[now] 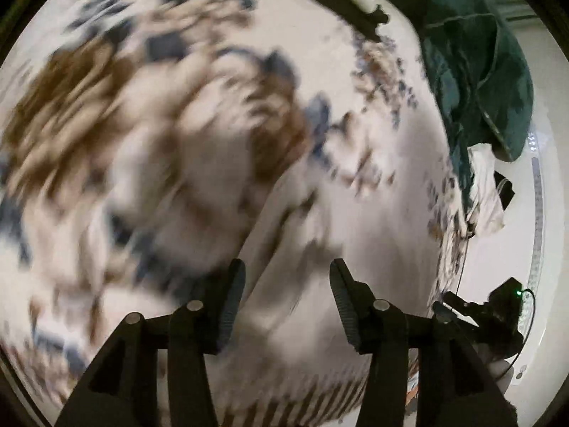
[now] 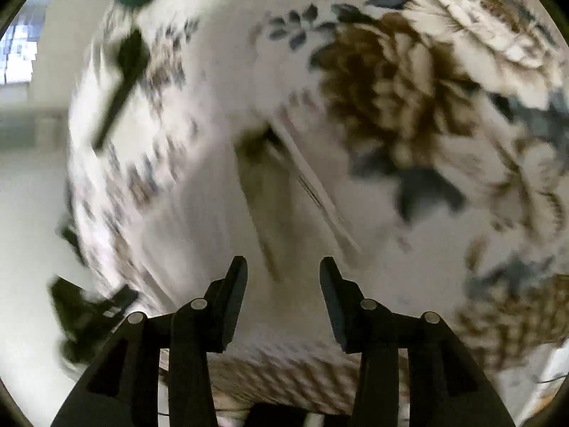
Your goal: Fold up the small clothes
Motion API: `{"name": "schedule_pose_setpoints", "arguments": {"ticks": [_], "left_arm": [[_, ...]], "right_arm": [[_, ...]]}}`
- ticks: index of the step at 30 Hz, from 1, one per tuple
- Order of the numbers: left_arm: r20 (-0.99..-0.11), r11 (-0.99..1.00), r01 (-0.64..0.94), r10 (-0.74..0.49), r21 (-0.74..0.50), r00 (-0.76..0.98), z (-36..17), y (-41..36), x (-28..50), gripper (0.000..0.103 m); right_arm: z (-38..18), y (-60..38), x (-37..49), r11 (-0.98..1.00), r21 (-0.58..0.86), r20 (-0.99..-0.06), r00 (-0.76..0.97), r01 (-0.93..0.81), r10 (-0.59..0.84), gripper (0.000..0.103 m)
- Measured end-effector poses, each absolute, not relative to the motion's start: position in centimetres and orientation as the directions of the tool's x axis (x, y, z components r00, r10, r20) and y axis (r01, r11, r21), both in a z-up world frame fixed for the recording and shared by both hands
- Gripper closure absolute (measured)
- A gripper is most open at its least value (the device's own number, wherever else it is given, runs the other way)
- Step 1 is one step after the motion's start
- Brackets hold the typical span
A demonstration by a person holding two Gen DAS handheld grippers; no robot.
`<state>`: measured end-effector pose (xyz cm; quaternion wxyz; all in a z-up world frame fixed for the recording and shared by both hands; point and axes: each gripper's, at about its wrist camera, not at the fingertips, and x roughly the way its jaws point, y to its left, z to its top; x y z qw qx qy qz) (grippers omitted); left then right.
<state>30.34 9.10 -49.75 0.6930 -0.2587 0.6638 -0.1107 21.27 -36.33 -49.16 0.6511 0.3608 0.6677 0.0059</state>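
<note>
The floral bedspread [image 1: 373,82] fills nearly everything you see from both wrists — cream ground with big brown blooms and blue-grey leaves, smeared by motion blur. It is the work surface, not the laundry.

Next in size is the dark green garment [image 1: 476,71], heaped at the upper right of the left wrist view, at the edge of the spread. It looks crumpled and unfolded, so judge it as still waiting its turn. Below it hangs a small white piece [image 1: 487,192], also loose, too blurred to name.

The pale garment [image 2: 270,185] lies on the spread just ahead of your right gripper [image 2: 283,270]. Its edges run in straight lines up and away from the fingers, which suggests at least one fold already laid in it, though the blur keeps you from being sure. The same pale cloth seems to sit ahead of your left gripper [image 1: 287,272], where a straight crease slants up from between the fingers.

Both tools stand with their jaws parted and nothing pinched — bare gaps, cloth only beyond and beneath them. At the lower right of the left view you catch a dark bit of the other tool [image 1: 498,309].

So reckon it this way: one small piece is partly folded or just let go, and the green one and the white scrap are left.
</note>
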Motion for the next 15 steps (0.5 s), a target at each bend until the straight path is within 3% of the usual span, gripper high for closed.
{"name": "schedule_pose_setpoints", "arguments": {"ticks": [7,8,9,15], "left_arm": [[-0.924,0.921,-0.067,-0.383,-0.383,0.018,-54.6,6.2,34.7,0.056],[-0.924,0.921,-0.07,-0.382,-0.382,0.019,-54.8,6.4,34.7,0.054],[-0.918,0.915,-0.084,-0.395,-0.395,0.017,-55.2,6.9,34.7,0.054],[-0.872,0.854,-0.191,-0.489,-0.484,0.02,-55.9,9.4,34.2,0.054]], "right_arm": [[-54.2,-37.1,25.2,0.53,0.574,-0.782,0.226,0.625,0.581,0.059],[-54.1,-36.2,25.5,0.542,0.572,-0.792,0.243,0.616,0.56,0.074],[-53.4,-36.0,25.7,0.581,0.555,-0.818,0.262,0.596,0.512,0.099],[-51.6,-35.5,26.8,0.793,0.338,-0.94,0.217,0.507,0.262,0.103]]}}
